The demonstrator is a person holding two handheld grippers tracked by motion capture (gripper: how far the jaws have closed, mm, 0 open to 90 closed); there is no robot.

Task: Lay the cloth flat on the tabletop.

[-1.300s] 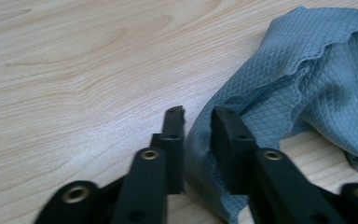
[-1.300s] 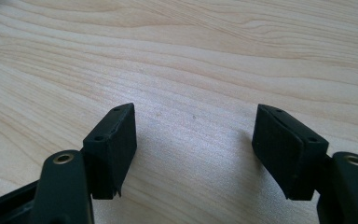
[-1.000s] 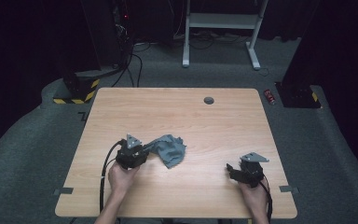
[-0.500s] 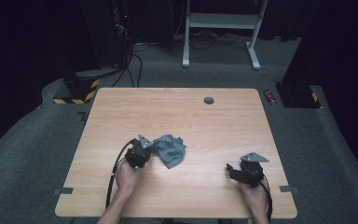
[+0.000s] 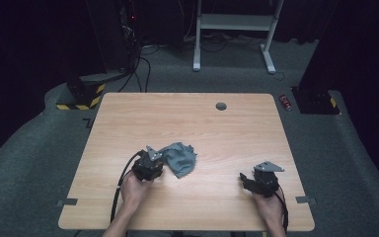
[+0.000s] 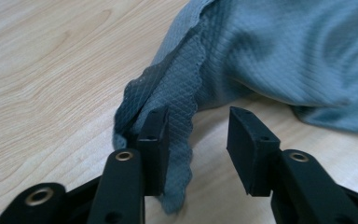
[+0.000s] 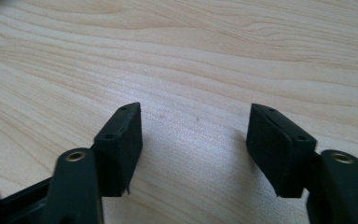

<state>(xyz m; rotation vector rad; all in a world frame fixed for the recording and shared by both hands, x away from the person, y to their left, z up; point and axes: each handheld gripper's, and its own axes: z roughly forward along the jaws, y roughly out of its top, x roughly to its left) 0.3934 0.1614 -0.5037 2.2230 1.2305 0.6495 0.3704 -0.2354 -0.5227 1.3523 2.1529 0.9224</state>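
Observation:
A crumpled grey-blue cloth (image 5: 181, 158) lies on the wooden table (image 5: 217, 128), left of centre. My left gripper (image 5: 159, 164) is at the cloth's left edge, held by a hand. In the left gripper view the jaws (image 6: 198, 123) stand apart, and a scalloped, quilted hem of the cloth (image 6: 177, 88) hangs between them, resting against the left jaw. My right gripper (image 5: 244, 178) rests low over bare wood near the front right. Its jaws (image 7: 193, 119) are wide apart with nothing between them.
A small dark round grommet (image 5: 221, 106) sits near the table's far edge. A black cable (image 5: 121, 182) trails from the left gripper toward the front edge. Beyond the table are a white desk frame (image 5: 232, 29) and dark equipment on grey carpet.
My left gripper has slid right, up to the cloth's edge, and the hem now lies between its jaws. The right gripper has stayed put.

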